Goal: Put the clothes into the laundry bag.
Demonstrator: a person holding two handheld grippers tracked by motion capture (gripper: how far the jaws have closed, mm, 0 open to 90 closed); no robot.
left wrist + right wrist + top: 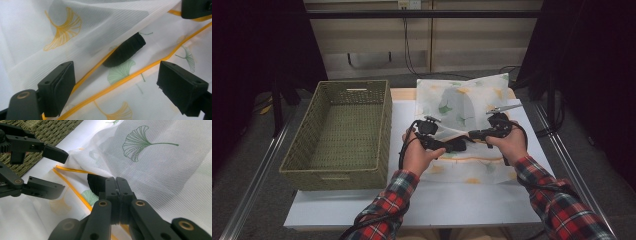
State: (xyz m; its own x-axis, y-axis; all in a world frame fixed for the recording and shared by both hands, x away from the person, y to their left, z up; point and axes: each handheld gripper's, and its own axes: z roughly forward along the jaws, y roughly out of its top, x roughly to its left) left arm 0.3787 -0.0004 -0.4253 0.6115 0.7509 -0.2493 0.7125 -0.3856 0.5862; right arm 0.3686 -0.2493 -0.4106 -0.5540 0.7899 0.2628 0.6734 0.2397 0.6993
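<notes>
Item: sheer white cloth (462, 107) printed with green and yellow ginkgo leaves, edged with an orange band (130, 77) — lies on the white table (362, 210), just right of the woven basket (342, 132), which stands with nothing in it.

Progress, as judged: folding appears under way. The far part of the cloth is raised and lapped over the near part, so one fold looks partly formed; the layers are not yet flat or squared, and the cloth has not gone into the basket, if that is where it belongs. Most of the work looks left to do.

Left gripper (116, 82): jaws spread wide, one on each side of the orange band, with the cloth lying beneath and between them; the pads are not pressing on it. Released — no hold.

Right gripper (116, 192): jaws clenched tight together at the lifted edge of the cloth. From the left gripper view its dark tip (126, 50) shows under the sheer upper layer. A pinch of fabric seems to be caught between the pads, holding the fold up — though the pinch itself is hard to make out.
</notes>
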